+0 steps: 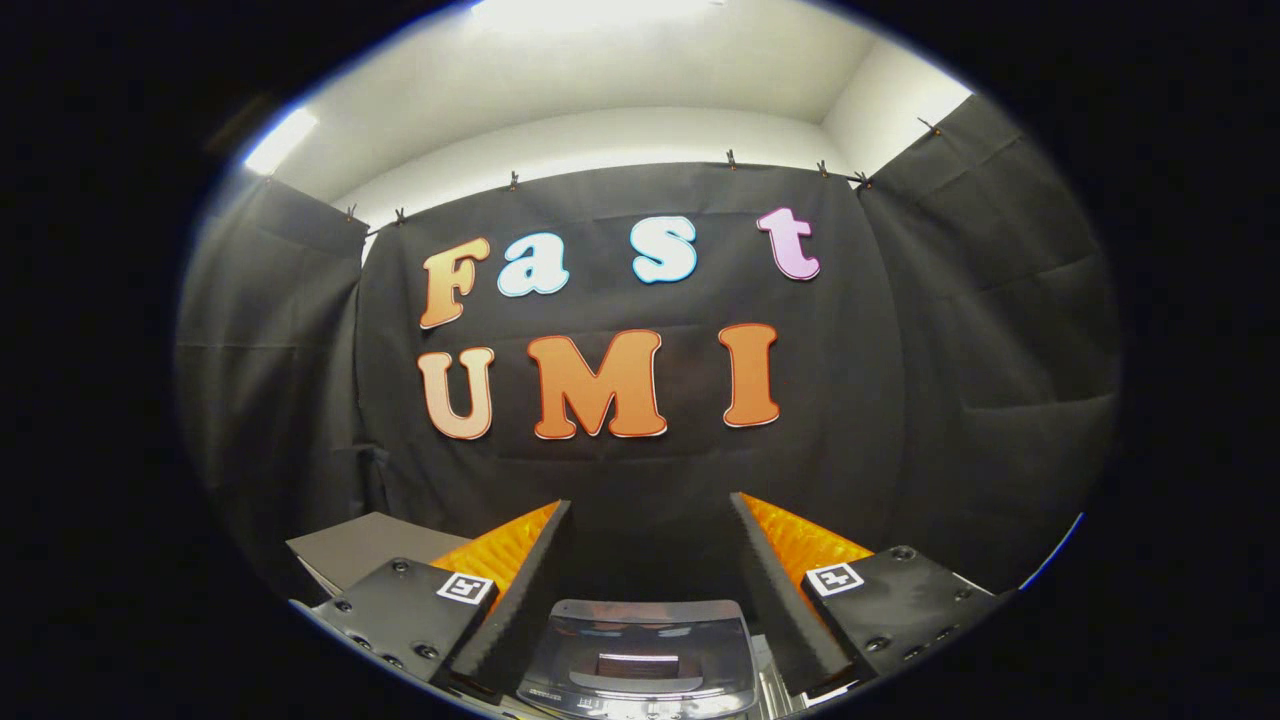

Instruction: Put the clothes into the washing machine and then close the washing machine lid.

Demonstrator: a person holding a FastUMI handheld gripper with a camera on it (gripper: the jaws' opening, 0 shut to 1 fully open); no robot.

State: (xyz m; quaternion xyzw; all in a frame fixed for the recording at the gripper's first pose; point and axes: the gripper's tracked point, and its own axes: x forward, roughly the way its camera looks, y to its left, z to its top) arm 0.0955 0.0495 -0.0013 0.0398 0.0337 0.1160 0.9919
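My gripper (650, 515) is held high and stands open, its two orange-and-black fingers (520, 560) spread wide with nothing between them. Below and between the fingers lies the washing machine (640, 655), seen from above. Its dark glossy lid (640, 640) looks flat and shut, with light reflecting off it. A strip of the control panel shows at the lid's near edge. No clothes can be seen from here.
A grey flat surface (365, 550) sits beyond the left finger, beside the machine. Black cloth walls close the booth ahead and on both sides.
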